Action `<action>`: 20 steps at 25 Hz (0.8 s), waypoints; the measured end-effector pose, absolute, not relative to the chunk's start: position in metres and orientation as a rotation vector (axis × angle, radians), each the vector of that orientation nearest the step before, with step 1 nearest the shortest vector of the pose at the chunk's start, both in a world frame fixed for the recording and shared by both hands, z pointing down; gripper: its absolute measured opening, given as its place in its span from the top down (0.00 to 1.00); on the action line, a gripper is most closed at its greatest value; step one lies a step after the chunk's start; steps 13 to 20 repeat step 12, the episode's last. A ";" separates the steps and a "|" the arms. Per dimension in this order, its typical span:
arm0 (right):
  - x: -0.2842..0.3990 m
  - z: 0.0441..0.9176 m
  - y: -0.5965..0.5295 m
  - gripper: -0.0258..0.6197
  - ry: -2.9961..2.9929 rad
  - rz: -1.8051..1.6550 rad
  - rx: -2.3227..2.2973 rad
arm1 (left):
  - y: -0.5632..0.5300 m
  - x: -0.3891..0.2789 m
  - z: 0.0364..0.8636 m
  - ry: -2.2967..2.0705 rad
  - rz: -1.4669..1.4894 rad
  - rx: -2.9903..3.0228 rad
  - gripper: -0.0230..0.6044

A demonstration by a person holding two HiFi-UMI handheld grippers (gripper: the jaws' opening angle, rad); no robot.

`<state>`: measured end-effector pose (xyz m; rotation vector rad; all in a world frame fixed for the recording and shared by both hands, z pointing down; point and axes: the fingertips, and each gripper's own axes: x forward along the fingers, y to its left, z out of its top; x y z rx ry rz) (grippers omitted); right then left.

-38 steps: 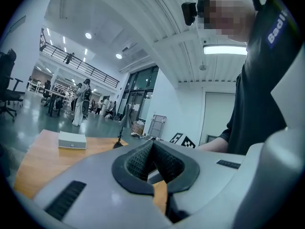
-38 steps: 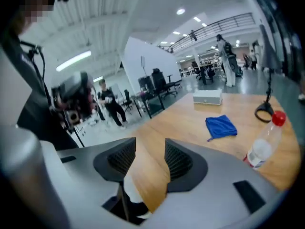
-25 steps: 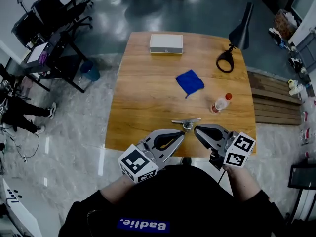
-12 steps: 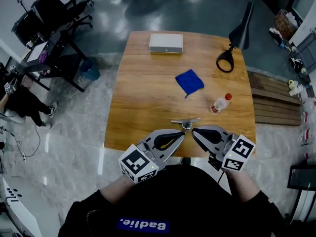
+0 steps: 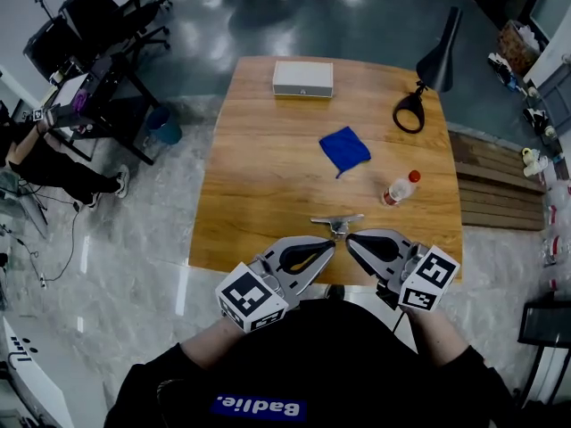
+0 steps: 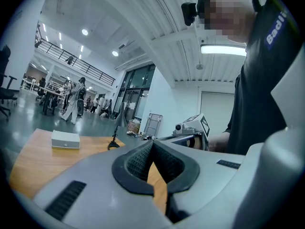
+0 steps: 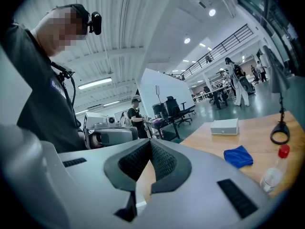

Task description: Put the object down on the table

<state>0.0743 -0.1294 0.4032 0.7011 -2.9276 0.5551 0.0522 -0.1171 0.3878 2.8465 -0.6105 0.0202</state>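
A small metal cleat-shaped object (image 5: 335, 223) lies on the wooden table (image 5: 268, 194) near its front edge. Just short of it, my left gripper (image 5: 330, 242) and right gripper (image 5: 349, 239) point toward each other, tips almost meeting. Both are shut with nothing between the pads. In the left gripper view the jaws (image 6: 152, 146) are closed together and the right gripper's body (image 6: 190, 132) shows beyond them. The right gripper view shows its own closed jaws (image 7: 150, 146) and, beyond them, the left gripper's body (image 7: 110, 135). The metal object is hidden in both gripper views.
On the table stand a white box (image 5: 302, 78) at the far edge, a blue cloth (image 5: 344, 150) mid-table, a red-capped bottle (image 5: 399, 187) lying right, and a black lamp (image 5: 426, 74) at the far right corner. Office chairs (image 5: 98, 25) and a seated person are left of the table.
The right gripper has shifted slightly left, closer to the left gripper's tip. The metal object and the left gripper have stayed in place.
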 end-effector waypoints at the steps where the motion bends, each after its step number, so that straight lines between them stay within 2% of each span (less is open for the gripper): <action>1: 0.074 0.404 -0.129 0.95 -2.923 0.554 0.699 | -0.116 0.052 0.388 -0.609 0.021 2.846 0.96; 20: 0.068 0.411 -0.126 0.95 -2.892 0.570 0.685 | -0.113 0.047 0.387 -0.607 0.023 2.844 0.96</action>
